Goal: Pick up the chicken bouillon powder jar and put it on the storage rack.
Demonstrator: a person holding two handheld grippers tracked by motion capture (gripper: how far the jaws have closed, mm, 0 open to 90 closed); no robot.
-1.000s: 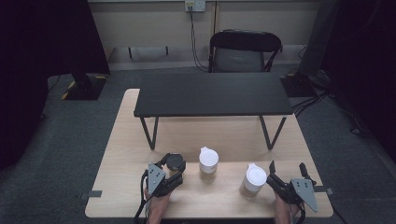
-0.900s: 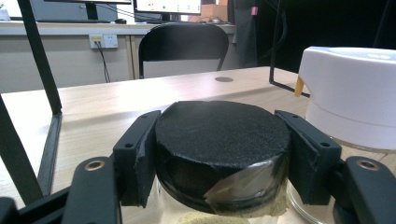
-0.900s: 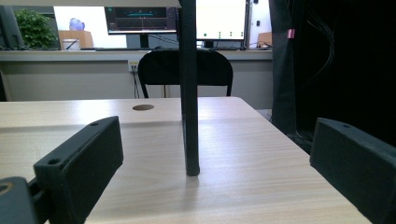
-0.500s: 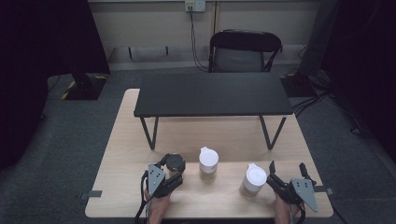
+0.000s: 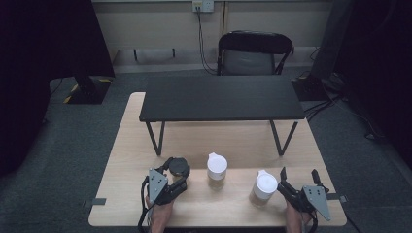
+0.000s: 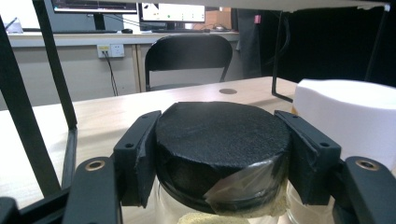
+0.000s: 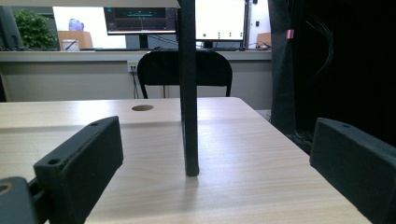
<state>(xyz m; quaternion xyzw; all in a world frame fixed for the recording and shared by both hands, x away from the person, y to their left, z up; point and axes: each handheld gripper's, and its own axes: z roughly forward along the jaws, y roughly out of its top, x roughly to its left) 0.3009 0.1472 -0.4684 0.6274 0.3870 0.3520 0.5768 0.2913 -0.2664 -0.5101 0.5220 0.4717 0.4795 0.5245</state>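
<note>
Where the pale wooden desk (image 5: 145, 145) carries a low matte black shelf on thin metal legs (image 5: 221, 97), three smaller things stand near its front edge. Two round white-lidded cups (image 5: 216, 170) (image 5: 264, 187) sit mid-front. Toward the front left corner, the left gripper (image 5: 179, 175) is clamped on the rough black round lid of a clear jar (image 6: 223, 140), seemingly glass. The right gripper (image 5: 297, 175), near the front right corner, gapes wide and empty. Nothing has shifted since the earlier frame.
</note>
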